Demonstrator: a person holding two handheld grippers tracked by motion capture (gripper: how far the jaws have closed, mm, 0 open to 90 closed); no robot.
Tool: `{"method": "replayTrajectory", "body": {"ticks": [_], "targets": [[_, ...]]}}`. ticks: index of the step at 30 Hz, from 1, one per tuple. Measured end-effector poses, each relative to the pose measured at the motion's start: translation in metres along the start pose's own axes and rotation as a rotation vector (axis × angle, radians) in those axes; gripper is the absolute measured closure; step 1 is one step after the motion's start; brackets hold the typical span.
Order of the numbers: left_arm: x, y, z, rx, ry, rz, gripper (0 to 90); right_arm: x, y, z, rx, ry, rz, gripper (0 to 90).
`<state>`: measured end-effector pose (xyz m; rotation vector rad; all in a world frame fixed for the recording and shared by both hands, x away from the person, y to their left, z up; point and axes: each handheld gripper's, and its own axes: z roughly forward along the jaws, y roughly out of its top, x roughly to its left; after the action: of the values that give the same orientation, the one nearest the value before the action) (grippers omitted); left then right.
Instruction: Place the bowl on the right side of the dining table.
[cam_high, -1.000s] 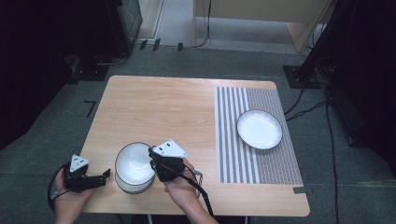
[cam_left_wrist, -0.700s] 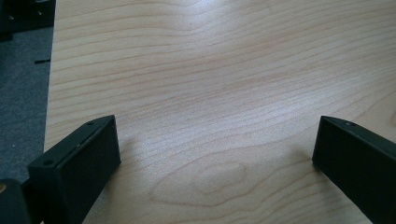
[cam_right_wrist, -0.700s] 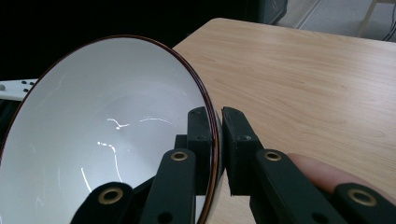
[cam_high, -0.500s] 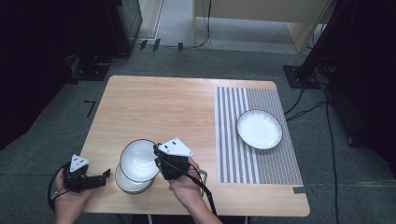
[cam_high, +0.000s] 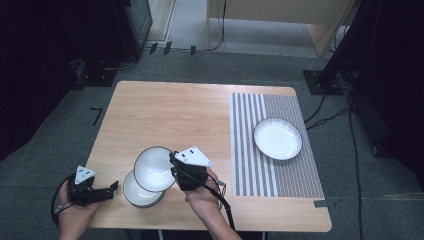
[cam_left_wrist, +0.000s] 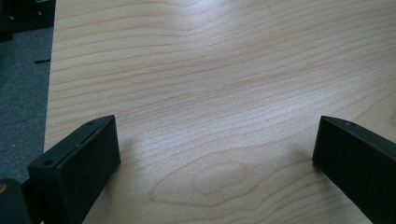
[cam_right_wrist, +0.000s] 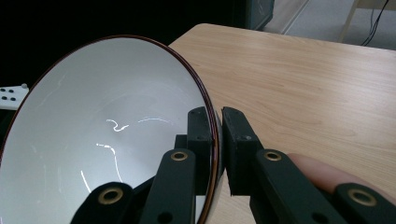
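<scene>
At the near left corner of the table (cam_high: 165, 110), the left gripper (cam_high: 111, 188) rests with its jaws spread wide over bare wood, holding nothing. Just to its right, a white bowl (cam_high: 154, 168) is lifted and tilted, its mouth facing up and to the left, above a second bowl (cam_high: 142, 195) on the table. The right gripper (cam_high: 173, 167) pinches the lifted bowl's right rim between closed jaws; far right, a white plate (cam_high: 277, 138) lies on a striped mat (cam_high: 250, 150).
</scene>
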<state>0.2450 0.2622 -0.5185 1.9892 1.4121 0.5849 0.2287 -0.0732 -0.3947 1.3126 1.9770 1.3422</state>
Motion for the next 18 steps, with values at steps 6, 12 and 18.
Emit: {"method": "replayTrajectory", "body": {"ticks": [6, 12, 18], "targets": [[0.0, 0.0, 0.0, -0.001, 0.0, 0.0, 0.1, -0.004, -0.001, -0.001, 0.0, -0.013, 0.0, 83.9], [0.0, 0.0, 0.0, -0.001, 0.0, 0.0, 0.1, -0.008, -0.001, -0.002, 0.0, -0.022, 0.006, 83.8], [0.0, 0.0, 0.0, -0.001, 0.0, 0.0, 0.1, -0.01, -0.001, -0.003, -0.004, -0.027, 0.006, 83.9]]}}
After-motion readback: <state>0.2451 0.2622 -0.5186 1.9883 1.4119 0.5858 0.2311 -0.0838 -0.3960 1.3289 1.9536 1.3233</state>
